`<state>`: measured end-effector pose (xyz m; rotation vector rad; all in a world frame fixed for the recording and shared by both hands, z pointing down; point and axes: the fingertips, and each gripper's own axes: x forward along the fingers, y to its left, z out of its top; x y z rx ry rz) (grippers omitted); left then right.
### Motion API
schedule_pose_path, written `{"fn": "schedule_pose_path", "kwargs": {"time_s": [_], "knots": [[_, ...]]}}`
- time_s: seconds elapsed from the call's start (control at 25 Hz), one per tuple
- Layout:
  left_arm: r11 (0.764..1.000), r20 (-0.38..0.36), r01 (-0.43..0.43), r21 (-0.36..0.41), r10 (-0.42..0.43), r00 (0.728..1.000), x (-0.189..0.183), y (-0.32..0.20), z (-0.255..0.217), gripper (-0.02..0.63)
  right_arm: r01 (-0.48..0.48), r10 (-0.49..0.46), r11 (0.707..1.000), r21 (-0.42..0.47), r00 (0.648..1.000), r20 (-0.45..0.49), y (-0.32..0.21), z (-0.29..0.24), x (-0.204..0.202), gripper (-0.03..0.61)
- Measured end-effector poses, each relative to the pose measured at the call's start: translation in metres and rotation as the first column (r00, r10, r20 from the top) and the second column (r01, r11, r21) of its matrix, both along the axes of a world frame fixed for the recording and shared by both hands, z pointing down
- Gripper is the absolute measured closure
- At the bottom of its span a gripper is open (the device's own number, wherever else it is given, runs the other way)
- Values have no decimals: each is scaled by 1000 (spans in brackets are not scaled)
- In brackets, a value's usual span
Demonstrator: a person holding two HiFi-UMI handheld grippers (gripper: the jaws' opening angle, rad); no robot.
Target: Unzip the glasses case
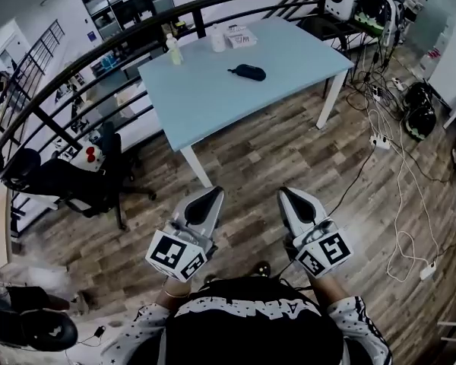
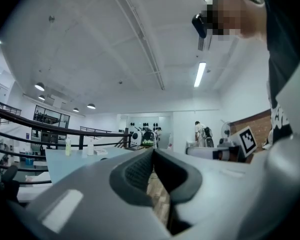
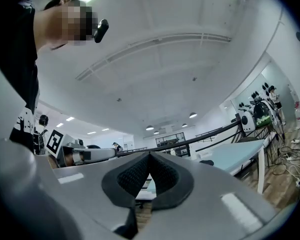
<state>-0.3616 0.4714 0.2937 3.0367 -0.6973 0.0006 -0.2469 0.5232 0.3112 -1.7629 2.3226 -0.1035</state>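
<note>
We hold the left gripper (image 1: 215, 193) and the right gripper (image 1: 283, 193) side by side in front of our body, a little apart, and both point forward, about level. The jaws of each one are closed, tip against tip, with nothing between them. Behind them show our left forearm (image 1: 170, 299) and right forearm (image 1: 333, 285).

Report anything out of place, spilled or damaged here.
Nothing looks spilled or damaged. The case lies flat on the table, and the bottle stands upright. The only untidy thing: loose cables sprawl over the floor right of the table.
</note>
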Motion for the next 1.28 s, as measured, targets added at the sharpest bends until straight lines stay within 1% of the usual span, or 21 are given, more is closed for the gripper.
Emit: {"fn": "schedule_pose_path", "kwargs": {"time_s": [0.2, 0.44, 0.6, 0.76, 1.04, 1.16, 1.28], "knots": [[1000, 11, 28, 8, -29, 1000, 16, -3, 3, 614, 37, -38, 999, 25, 999, 13, -5, 3, 19, 580], [993, 36, 119, 10, -119, 992, 7, -14, 3, 614, 103, -104, 994, 27, 994, 15, -23, 5, 22, 578], [991, 25, 134, -3, -134, 991, 14, -27, 7, 614, 124, -124, 992, 21, 992, 12, -36, 7, 28, 578], [995, 12, 97, -22, -96, 995, 40, -46, 16, 614, 97, -97, 995, 4, 995, -6, -50, 12, 49, 578], [1000, -42, -13, -9, 12, 999, 105, -100, 14, 614, -14, 14, 1000, -4, 998, -55, -81, 8, 106, 578], [998, -46, -56, -21, 55, 997, 131, -123, 20, 614, -62, 61, 998, -13, 996, -61, -100, 10, 131, 578], [997, -37, -82, -18, 81, 996, 148, -149, 21, 614, -84, 83, 996, -22, 994, -64, -124, 11, 147, 578]]}}
